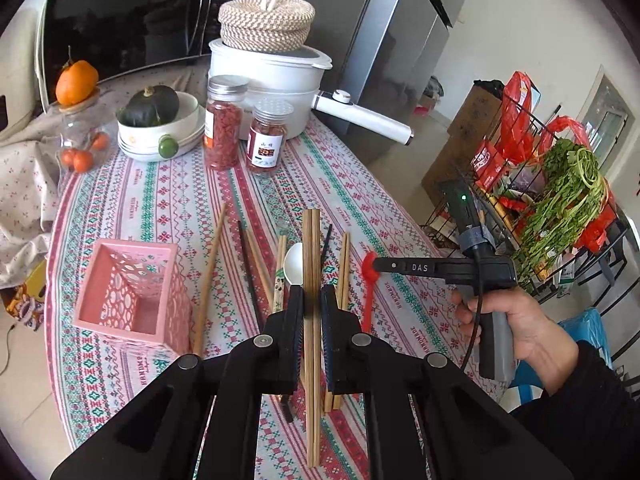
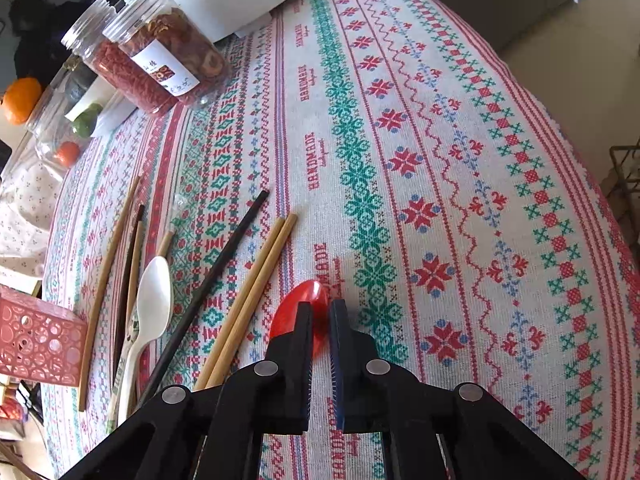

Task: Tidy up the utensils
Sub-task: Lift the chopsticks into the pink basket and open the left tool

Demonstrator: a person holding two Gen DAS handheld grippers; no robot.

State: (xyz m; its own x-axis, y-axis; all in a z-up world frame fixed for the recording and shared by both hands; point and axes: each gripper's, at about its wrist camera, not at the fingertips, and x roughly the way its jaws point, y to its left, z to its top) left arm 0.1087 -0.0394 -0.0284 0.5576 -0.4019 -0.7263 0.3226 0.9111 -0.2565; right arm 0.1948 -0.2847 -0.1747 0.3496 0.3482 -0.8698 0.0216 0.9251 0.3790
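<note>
My left gripper (image 1: 311, 292) is shut on a pair of brown wooden chopsticks (image 1: 311, 248) and holds them above the table. My right gripper (image 2: 320, 306) is shut on a red plastic spoon (image 2: 298, 312); that spoon also shows in the left wrist view (image 1: 369, 272). A white spoon (image 2: 154, 304), a black chopstick (image 2: 224, 256) and several bamboo chopsticks (image 2: 256, 280) lie loose on the patterned tablecloth (image 2: 440, 160). A pink perforated holder (image 1: 132, 296) stands on the table left of the left gripper, with nothing visible inside it.
Two jars of red dried food (image 1: 222, 124) stand at the back with a white pot (image 1: 276, 76), a woven basket (image 1: 266, 20), a bowl with a squash (image 1: 154, 120) and a microwave (image 1: 128, 20). A wire rack with greens (image 1: 568, 196) stands right of the table.
</note>
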